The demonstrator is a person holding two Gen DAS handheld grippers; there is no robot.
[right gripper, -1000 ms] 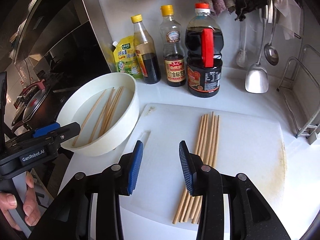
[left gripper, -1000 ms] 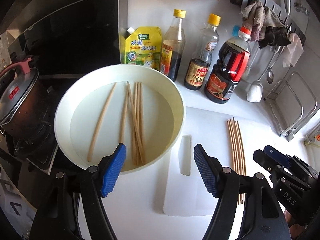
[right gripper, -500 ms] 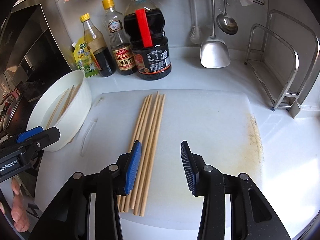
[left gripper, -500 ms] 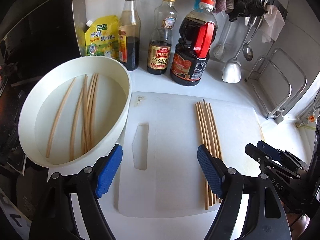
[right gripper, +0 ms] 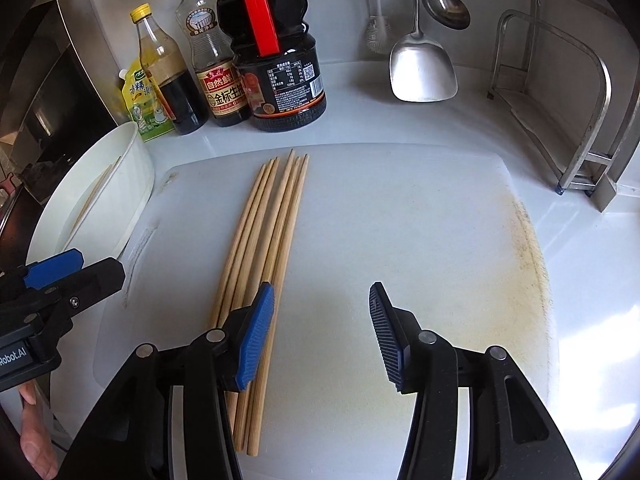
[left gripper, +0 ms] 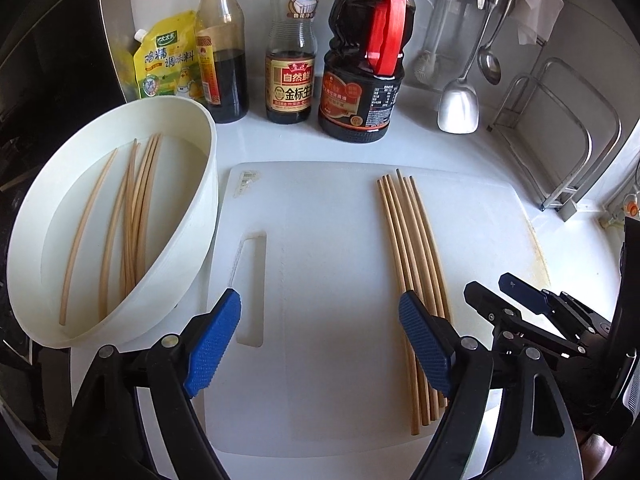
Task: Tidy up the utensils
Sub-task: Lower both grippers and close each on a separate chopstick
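My left gripper point(left gripper: 320, 336) has its jaws wide apart with nothing in them, and my right gripper point(right gripper: 322, 334) has been opening its jaws and they are empty too; both hang over the white board point(left gripper: 320, 240). A bunch of chopsticks point(right gripper: 272, 240) lies side by side on the board, with its near end under my right gripper's left finger point(right gripper: 256, 340). More sticks point(left gripper: 128, 220) lie in the white bowl point(left gripper: 192, 248) at the board's left edge, and bottles point(left gripper: 356, 60) stand at the back.
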